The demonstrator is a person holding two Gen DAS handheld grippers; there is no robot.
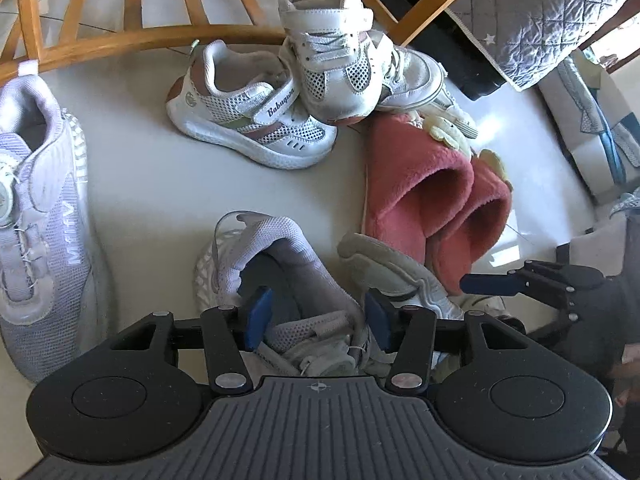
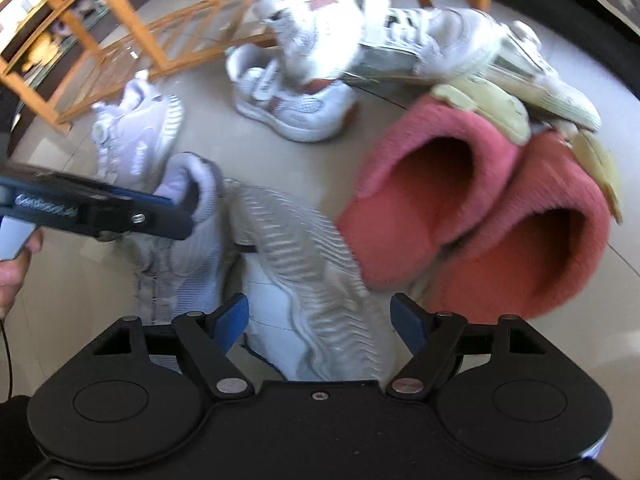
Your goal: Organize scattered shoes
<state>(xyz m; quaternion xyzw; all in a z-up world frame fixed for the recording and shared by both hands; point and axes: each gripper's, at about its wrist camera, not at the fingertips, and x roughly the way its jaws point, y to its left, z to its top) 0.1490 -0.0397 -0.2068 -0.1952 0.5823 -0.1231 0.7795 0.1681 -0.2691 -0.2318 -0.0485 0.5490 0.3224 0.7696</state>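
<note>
One lilac sneaker (image 1: 280, 280) clamped at its collar in the left gripper (image 1: 316, 320), its sole between the spread-apart right gripper (image 2: 320, 320).

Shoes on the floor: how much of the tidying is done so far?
Little looks done. The pink slippers sit side by side, though shoes crowd them. In hand: the left claw is around a lilac sneaker's collar; the right claw is open beside its sole. Left: its mate and the piled white sneakers.

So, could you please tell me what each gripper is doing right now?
Left gripper: closed on the lavender sneaker.
Right gripper: open, around that sneaker's sole, not gripping.
</note>
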